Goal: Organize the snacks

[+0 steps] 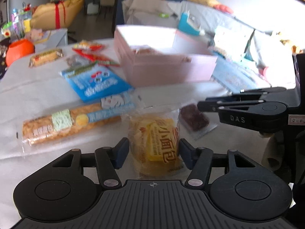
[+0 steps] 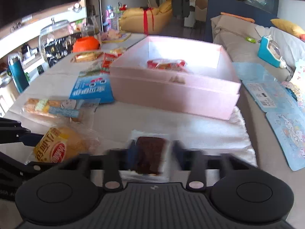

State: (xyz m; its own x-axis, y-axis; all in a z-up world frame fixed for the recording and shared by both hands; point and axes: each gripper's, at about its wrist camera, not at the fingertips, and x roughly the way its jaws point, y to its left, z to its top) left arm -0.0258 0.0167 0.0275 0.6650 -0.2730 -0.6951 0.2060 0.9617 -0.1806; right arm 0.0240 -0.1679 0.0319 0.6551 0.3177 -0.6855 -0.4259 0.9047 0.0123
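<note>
Looking along our left gripper (image 1: 154,153), we see its blue pads standing apart on either side of a small round bun in a clear wrapper with a yellow label (image 1: 157,145); the right pad seems to touch the wrapper, the left pad shows a gap, so we call the jaws apart, not clamped. That bun lies low in the centre of the left wrist view, on the white tablecloth (image 1: 47,91).

Our right gripper (image 2: 151,155) is blurred in its own view, with a dark brown cake in clear wrap (image 2: 150,155) between its pads; whether they press on it we cannot tell from that picture. In the left wrist view the same gripper enters from the right edge with its fingers drawn together at the brown cake.

A long bread in a wrapper (image 1: 70,122) lies at the left of the frame, just beside the bun. A blue packet (image 1: 95,83) sits above it, touching the pink box (image 1: 162,70), upper centre. Inside the box lies a red packet (image 2: 165,64). More packets (image 1: 87,54) lie at the upper left, near an orange bowl (image 1: 19,51).
</note>
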